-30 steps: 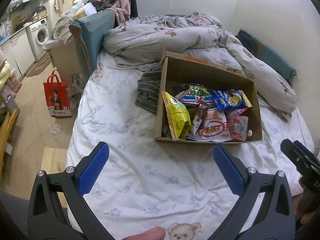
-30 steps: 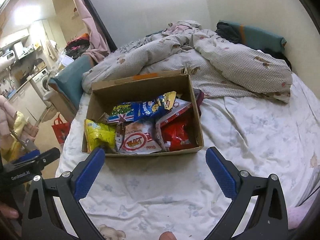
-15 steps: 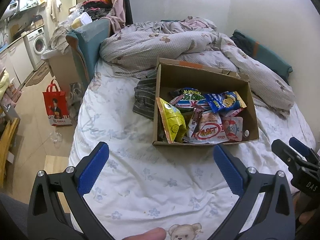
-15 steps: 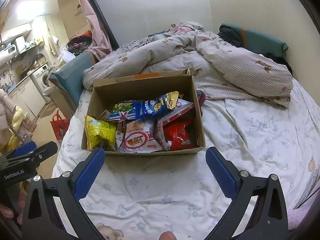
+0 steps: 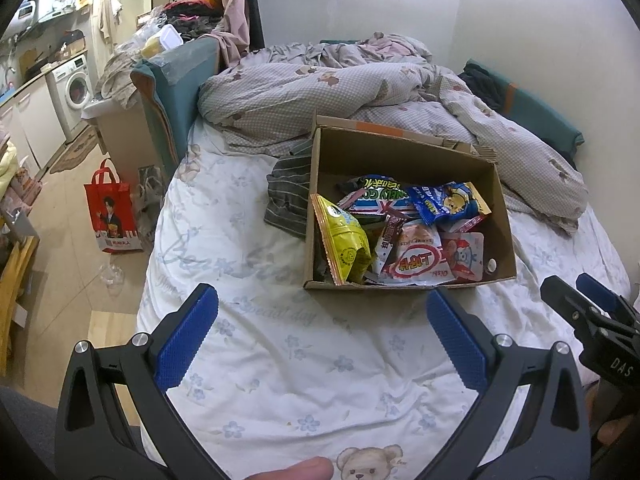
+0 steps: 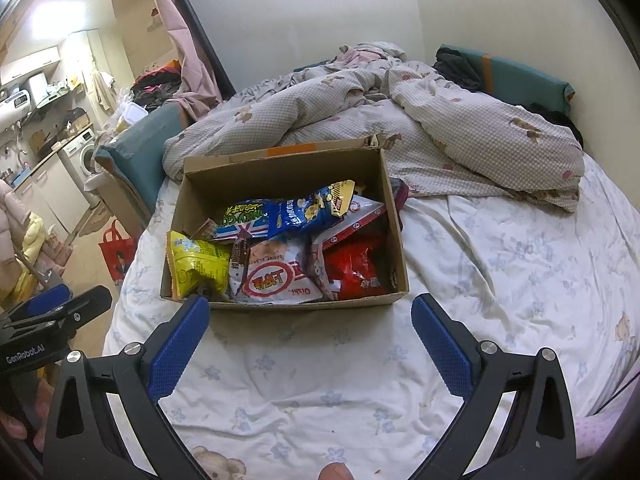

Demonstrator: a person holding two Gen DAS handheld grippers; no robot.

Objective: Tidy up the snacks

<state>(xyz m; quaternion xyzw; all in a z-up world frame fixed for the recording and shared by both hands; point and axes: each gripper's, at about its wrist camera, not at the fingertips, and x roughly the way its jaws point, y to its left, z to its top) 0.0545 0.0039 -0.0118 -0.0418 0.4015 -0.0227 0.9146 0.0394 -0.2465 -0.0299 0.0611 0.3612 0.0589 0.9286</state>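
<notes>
**A:** Left wrist view first, from the left side. What do you see?

**B:** A red tote bag [image 5: 113,216] stands on the floor beside the bed's left edge. On the bed [image 5: 240,240], a striped dark garment [image 5: 289,196] lies touching the left wall of the cardboard box [image 5: 404,152]. The left gripper [image 5: 322,330] hovers over the floral sheet near the bed's front edge, its jaws spread wide and holding nothing.

**A:** And the snacks?

**B:** All inside the box, which sits around the middle of the bed, just in front of the rumpled quilt [image 5: 320,84]. A yellow packet [image 5: 344,240] stands tilted against the left wall. Right of it lies a white packet with a red oval label [image 5: 418,260], and behind that a blue packet [image 5: 448,202].

**A:** What does the right wrist view add?

**B:** A red packet [image 6: 356,268] against the box's right wall. The right gripper [image 6: 310,332] is just short of the box's near wall, jaws also wide and empty. The sheet right of the box runs bare to the bed's right edge.

**A:** Do the grippers touch anything?

**B:** Neither one touches the box or a packet.
</notes>
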